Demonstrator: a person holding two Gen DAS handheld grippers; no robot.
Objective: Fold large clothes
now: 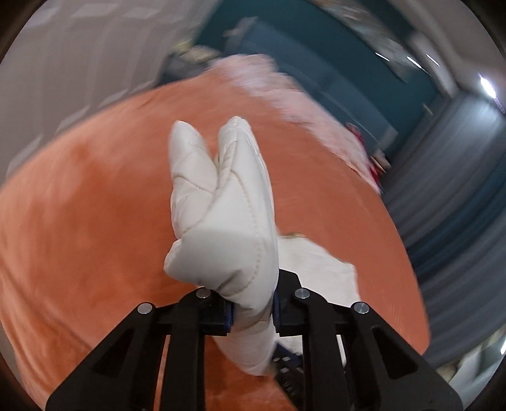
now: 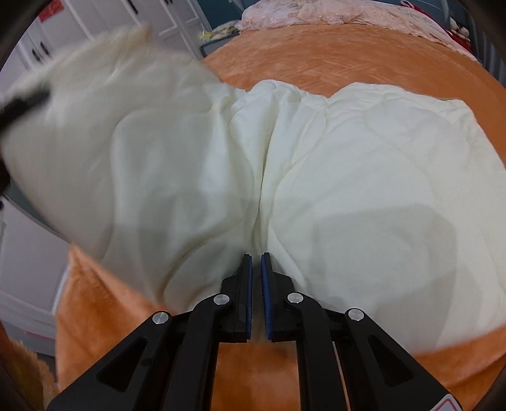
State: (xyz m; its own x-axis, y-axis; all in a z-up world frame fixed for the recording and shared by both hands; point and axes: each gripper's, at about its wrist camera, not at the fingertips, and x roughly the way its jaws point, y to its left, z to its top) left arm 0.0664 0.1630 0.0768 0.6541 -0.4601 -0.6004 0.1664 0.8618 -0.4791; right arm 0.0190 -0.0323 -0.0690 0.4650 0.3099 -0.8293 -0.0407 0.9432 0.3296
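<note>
Left gripper [image 1: 253, 311]: clamped on a bunched, puffy fold of the white quilted garment [image 1: 218, 202]; padding squeezed between the blue pads [image 1: 230, 311], bulging out ahead of the tips and standing up clear of the orange blanket [image 1: 95, 221].
Right gripper [image 2: 256, 278]: nearly shut, only a slim gap between the blue pads [image 2: 267, 294]; tips at the near hem, right on the centre crease; cannot tell whether a thin layer is pinched.
Garment position [image 2: 348, 164]: spread just ahead of the right fingers, the right half flat on the blanket [image 2: 348, 57], the left half lifted and blurred, up and left of the tips.
Long axis: apparently side to side across the right fingers; centre crease running straight away from the tips towards the far edge.
Held fold's direction: pointing up and away along the left fingers, split into two lobes at the far end.
Risk, slip: slick, springy padding likely to squirt out of the left pads under a quick swing.
Risk, skew: loose hold at the hem, if so, letting the crease drag sideways, leaving edges unmatched.
Risk, bulge: trapped air springing the fold back open.
Beyond the garment: pink bedding [image 2: 316, 12] at the blanket's far edge.
</note>
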